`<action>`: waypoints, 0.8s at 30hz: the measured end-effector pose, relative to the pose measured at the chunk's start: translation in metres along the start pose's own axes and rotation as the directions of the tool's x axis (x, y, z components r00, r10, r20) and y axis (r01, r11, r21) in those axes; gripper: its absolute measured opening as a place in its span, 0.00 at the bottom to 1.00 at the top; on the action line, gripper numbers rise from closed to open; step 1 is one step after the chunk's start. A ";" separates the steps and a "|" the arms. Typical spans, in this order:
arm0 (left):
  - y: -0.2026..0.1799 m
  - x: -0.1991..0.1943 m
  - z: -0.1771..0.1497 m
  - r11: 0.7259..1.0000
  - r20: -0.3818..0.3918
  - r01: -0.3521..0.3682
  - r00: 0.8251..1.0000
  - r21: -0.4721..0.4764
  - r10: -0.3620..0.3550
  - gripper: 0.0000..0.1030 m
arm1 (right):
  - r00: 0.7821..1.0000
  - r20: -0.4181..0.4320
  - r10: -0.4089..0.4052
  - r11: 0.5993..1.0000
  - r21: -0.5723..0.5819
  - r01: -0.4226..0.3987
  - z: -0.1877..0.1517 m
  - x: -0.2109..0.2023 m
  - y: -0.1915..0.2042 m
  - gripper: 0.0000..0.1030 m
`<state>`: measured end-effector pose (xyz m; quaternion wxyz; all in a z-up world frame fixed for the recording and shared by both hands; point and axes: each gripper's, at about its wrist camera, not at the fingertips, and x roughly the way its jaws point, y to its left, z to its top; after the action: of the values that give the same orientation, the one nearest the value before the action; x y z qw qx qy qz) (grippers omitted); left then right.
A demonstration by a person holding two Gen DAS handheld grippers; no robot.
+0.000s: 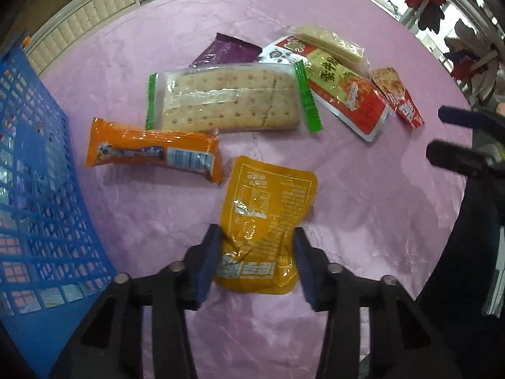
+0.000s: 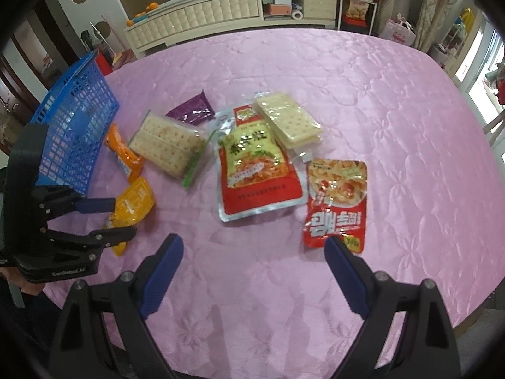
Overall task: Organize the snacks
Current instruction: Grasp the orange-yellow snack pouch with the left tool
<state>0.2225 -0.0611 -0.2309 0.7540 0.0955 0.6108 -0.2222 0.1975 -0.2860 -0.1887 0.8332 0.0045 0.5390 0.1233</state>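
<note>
My left gripper (image 1: 257, 246) has its jaws closed against both sides of a yellow pouch (image 1: 268, 221), which still lies on the pink cloth; it also shows in the right wrist view (image 2: 132, 205). A blue basket (image 1: 41, 189) stands to its left. An orange cake bar (image 1: 151, 153), a green-edged cracker pack (image 1: 230, 101), a purple packet (image 1: 225, 52), a red and yellow pouch (image 1: 347, 94), a pale cracker pack (image 1: 331, 44) and a red noodle packet (image 2: 337, 202) lie on the table. My right gripper (image 2: 254, 249) is open and empty, just short of the red noodle packet.
The table is round with a pink cloth (image 2: 378, 110). A white cabinet (image 2: 227, 12) stands beyond its far edge. The left gripper's body (image 2: 47, 230) sits at the table's left edge by the basket (image 2: 75, 132).
</note>
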 end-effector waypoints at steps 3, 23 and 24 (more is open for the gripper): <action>0.001 -0.001 -0.003 1.000 0.008 -0.004 1.000 -0.001 0.004 0.32 | 1.000 0.005 0.010 1.000 -0.012 -0.010 -0.001 -0.002 0.007 0.90; -0.051 -0.028 0.001 0.997 0.115 -0.081 0.990 0.006 0.080 0.12 | 1.000 0.013 0.000 0.999 -0.041 0.000 0.009 -0.006 0.001 0.91; -0.052 -0.032 0.002 0.997 0.126 -0.081 0.989 0.001 0.080 0.12 | 1.000 0.010 0.004 0.999 -0.049 -0.003 0.013 -0.004 0.001 0.90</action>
<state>0.1954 -0.1006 -0.1928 0.7989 0.1080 0.5571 -0.1991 0.2072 -0.2844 -0.1791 0.8356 -0.0142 0.5316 0.1378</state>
